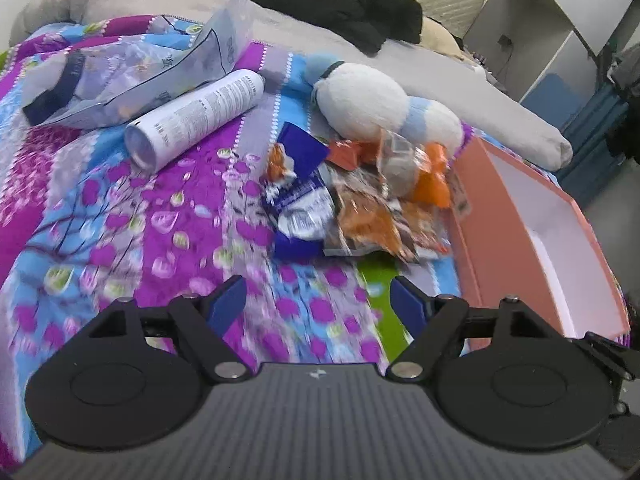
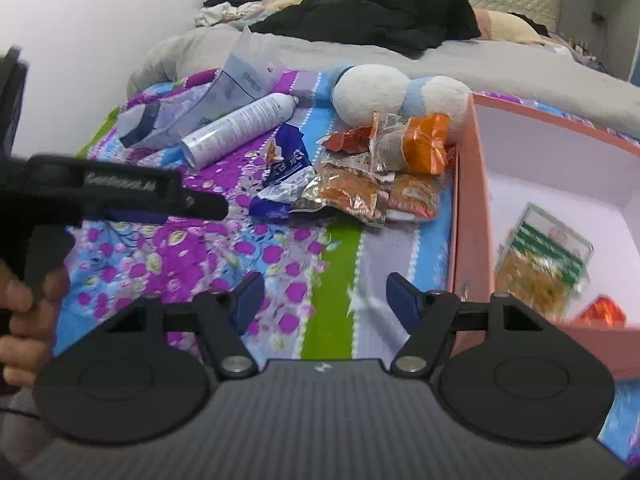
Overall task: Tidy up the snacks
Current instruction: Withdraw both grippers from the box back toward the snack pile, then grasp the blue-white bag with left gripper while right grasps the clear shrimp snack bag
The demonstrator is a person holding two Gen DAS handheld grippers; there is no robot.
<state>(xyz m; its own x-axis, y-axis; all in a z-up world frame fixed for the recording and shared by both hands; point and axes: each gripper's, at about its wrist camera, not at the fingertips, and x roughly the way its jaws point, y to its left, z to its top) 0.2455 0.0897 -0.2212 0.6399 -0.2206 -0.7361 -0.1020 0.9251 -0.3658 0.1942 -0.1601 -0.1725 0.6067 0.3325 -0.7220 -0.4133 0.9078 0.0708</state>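
Note:
Several snack packets lie heaped on the flowered bedspread: a blue and white packet (image 1: 300,204) (image 2: 286,178), brown and orange packets (image 1: 368,220) (image 2: 348,194) and an orange packet (image 1: 432,176) (image 2: 426,144). A pink box (image 1: 516,224) (image 2: 470,200) stands open to their right, with a green and yellow packet (image 2: 540,260) and a red one (image 2: 604,312) inside. My left gripper (image 1: 318,304) hangs open over the bedspread, short of the heap, nothing between its fingers. My right gripper (image 2: 324,300) is open too, beside the box's near corner. The left tool (image 2: 120,192) shows at the left of the right wrist view, held by a hand (image 2: 24,304).
A white spray can (image 1: 196,112) (image 2: 240,128) lies left of the heap, with a clear plastic bag (image 1: 140,72) (image 2: 208,100) behind it. A white and blue plush toy (image 1: 372,104) (image 2: 396,92) sits behind the packets. Grey bedding (image 1: 500,100) and black clothes (image 2: 380,12) lie farther back.

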